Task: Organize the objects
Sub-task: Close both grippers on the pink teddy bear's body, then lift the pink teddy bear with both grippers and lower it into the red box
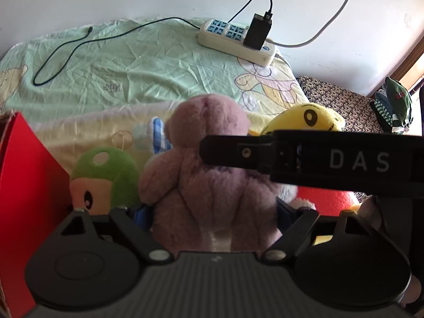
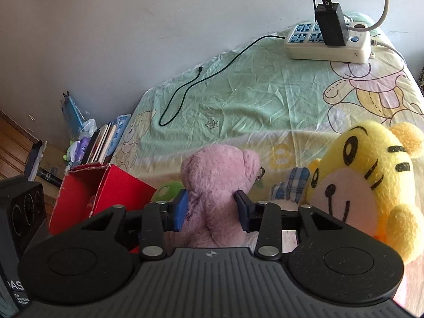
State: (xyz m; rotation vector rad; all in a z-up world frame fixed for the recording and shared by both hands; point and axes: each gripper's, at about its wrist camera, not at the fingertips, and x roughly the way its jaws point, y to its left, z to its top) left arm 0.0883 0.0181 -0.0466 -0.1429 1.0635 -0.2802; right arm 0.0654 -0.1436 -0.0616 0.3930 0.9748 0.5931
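- Bed (image 2: 238, 100): green/yellow cartoon-print sheet, wrinkled, up against a pale wall (image 2: 106, 26). All the toys sit on it.
- Yellow tiger plush (image 2: 365, 185): lies on the bed to the right of the pink bear, face toward the right wrist cam. In left wrist view it's partly hidden behind the right tool's body.
- Pink teddy bear (image 2: 220, 185): upright, back to both cams, approx. centre of the toy group, btwn red box and tiger.
- Red box (image 2: 106, 196): open-top carton w/ torn rim, left of the bear, near the bed edge.
- Right tool (image 2: 212, 209): fingers (image 2: 181, 209) pressed into both sides of the bear's body, closed on it, fur bulging around the pads.
- Left tool (image 1: 212, 222): bear fills the gap btwn its arms; fingertips hidden behind the plush, so can't tell if it's gripping or how wide it is.
- Power strip (image 2: 328, 42): white w/ blue sockets, far end of bed by the wall, black charger (image 2: 331, 23) plugged in.
- Black cable (image 2: 206, 79): runs from the charger area, loops loose across the sheet.
- Green mushroom plush (image 1: 106, 177): low, btwn red box and bear, mostly hidden in right wrist view.
- Blue checked plush bit (image 2: 296, 182): btwn bear and tiger, small; can't tell what it is.
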